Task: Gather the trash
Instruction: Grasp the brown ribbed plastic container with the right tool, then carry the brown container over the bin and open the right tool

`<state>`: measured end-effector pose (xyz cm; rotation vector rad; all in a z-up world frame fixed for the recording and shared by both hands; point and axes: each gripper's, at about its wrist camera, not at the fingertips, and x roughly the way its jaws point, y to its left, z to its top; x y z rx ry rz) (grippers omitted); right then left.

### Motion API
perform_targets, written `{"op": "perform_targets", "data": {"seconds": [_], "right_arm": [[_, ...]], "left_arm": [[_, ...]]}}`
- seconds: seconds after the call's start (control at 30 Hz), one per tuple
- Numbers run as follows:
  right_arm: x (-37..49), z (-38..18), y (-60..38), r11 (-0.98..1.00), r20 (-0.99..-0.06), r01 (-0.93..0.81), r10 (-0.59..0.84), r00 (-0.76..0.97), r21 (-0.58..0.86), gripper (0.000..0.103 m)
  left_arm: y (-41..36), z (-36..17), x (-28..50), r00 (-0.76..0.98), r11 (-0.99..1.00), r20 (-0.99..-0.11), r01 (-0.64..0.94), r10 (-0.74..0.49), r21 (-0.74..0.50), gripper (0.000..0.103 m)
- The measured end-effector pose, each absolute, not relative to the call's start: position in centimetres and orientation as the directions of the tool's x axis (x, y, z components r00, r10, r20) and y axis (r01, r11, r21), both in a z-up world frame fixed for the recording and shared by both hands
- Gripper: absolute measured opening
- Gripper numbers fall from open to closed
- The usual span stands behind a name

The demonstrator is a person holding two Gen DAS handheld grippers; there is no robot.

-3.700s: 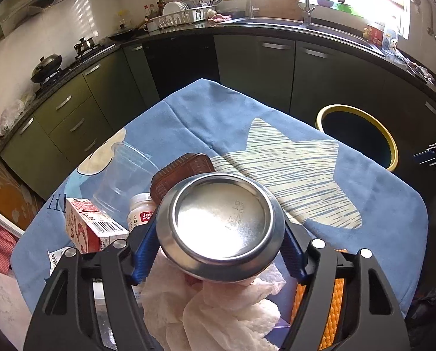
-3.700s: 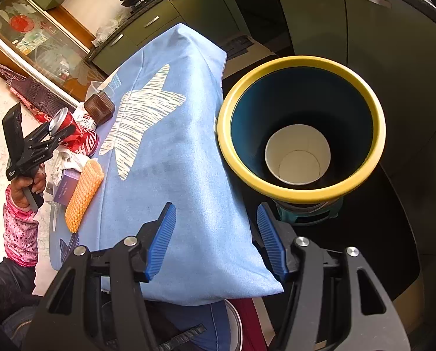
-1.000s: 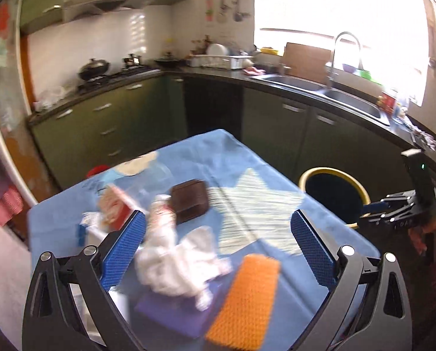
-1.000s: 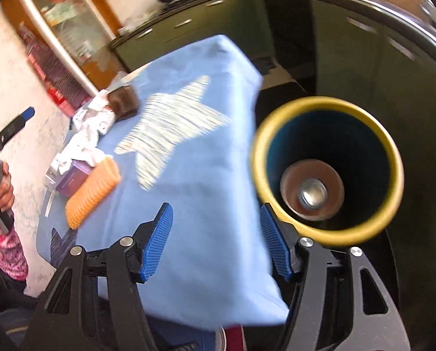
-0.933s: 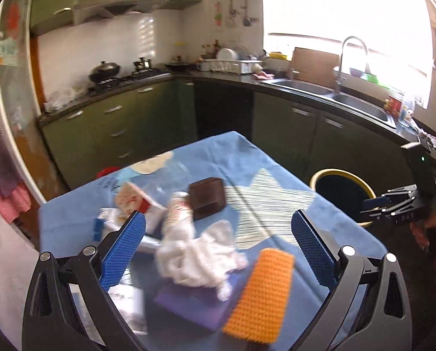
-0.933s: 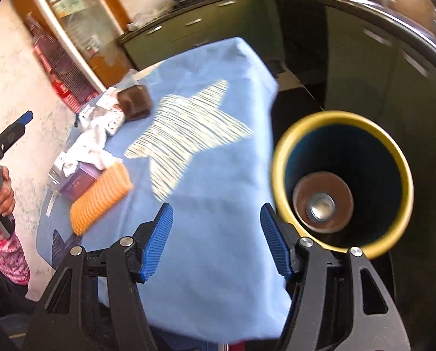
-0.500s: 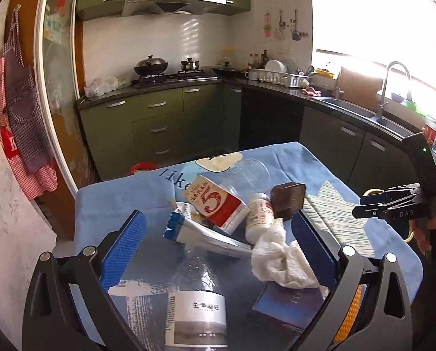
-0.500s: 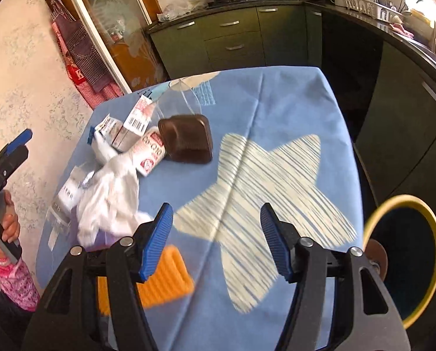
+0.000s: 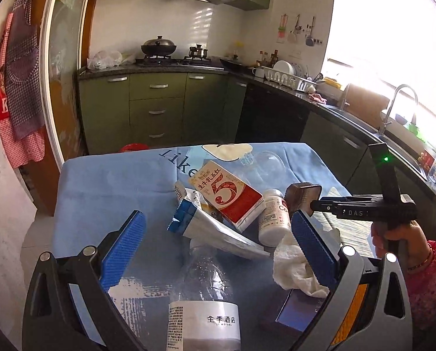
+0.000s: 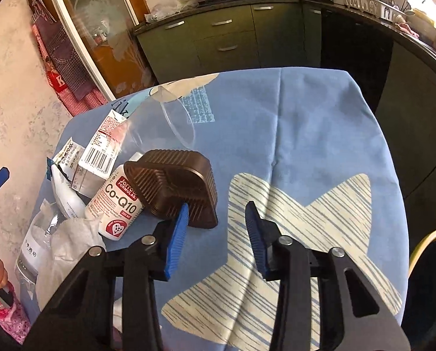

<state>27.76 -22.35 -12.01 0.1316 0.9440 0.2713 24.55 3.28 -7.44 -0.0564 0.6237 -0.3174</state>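
A heap of trash lies on the blue tablecloth (image 10: 305, 122): a brown ribbed tray (image 10: 174, 181), a white pill bottle (image 10: 115, 204), a red-and-white carton (image 9: 226, 196), a clear plastic bottle (image 9: 203, 286), a crumpled tissue (image 9: 297, 263) and a clear cup (image 10: 171, 117). My right gripper (image 10: 216, 228) is closing; the tray's near corner sits just inside its left pad, and the right pad touches nothing. My left gripper (image 9: 218, 245) stands wide open above the plastic bottle and a blue-and-white tube (image 9: 215, 231), holding nothing.
The yellow-rimmed bin (image 10: 422, 245) stands off the table's right edge. An orange sponge (image 9: 346, 313) and a purple box (image 9: 297, 313) lie near the left gripper. Green kitchen cabinets (image 9: 156, 111) run behind the table. The star-patterned cloth (image 10: 291, 234) lies under the right gripper.
Both views swung from the bin back to the trash heap. The left gripper dropped toward the plastic bottle. The right gripper came up to the brown tray and its jaws narrowed.
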Motion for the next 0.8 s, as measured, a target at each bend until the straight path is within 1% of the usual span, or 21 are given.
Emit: {"op": "perform_targets", "data": {"seconds": [0.07, 0.1, 0.13, 0.17, 0.2, 0.27, 0.37, 0.8], "right_arm": [[27.9, -11.7, -22.0, 0.96, -0.771, -0.177, 0.28, 0.571, 0.217, 0.031], [28.0, -11.5, -21.8, 0.962, -0.77, -0.179, 0.272, 0.577, 0.206, 0.03], [28.2, -11.4, -21.7, 0.965, -0.767, -0.178, 0.263, 0.585, 0.194, 0.027], [28.4, -11.4, -21.6, 0.965, -0.766, -0.179, 0.259, 0.588, 0.19, 0.02], [28.6, -11.4, -21.5, 0.966, -0.767, -0.181, 0.257, 0.588, 0.184, 0.018], [28.8, -11.4, -21.4, 0.968, -0.768, -0.18, 0.247, 0.591, 0.174, 0.005], [28.7, -11.3, -21.2, 0.969, -0.764, -0.178, 0.246, 0.597, 0.172, 0.004], [25.7, -9.1, -24.6, 0.961, -0.729, -0.126, 0.271, 0.629, 0.248, 0.004]], "left_arm": [[3.0, -7.6, 24.6, 0.766, 0.95, -0.564, 0.28, -0.309, -0.14, 0.098], [2.9, -7.6, 24.5, 0.766, 0.949, -0.564, 0.283, -0.31, -0.138, 0.098], [2.7, -7.7, 24.4, 0.765, 0.949, -0.564, 0.287, -0.311, -0.134, 0.098], [2.6, -7.7, 24.3, 0.764, 0.948, -0.564, 0.29, -0.312, -0.132, 0.098], [2.4, -7.7, 24.4, 0.763, 0.947, -0.565, 0.294, -0.314, -0.129, 0.098], [2.1, -7.9, 24.4, 0.76, 0.946, -0.568, 0.299, -0.316, -0.125, 0.098], [1.8, -7.9, 24.2, 0.759, 0.944, -0.566, 0.306, -0.32, -0.124, 0.098], [1.9, -7.2, 23.1, 0.772, 0.94, -0.541, 0.319, -0.333, -0.124, 0.098]]}}
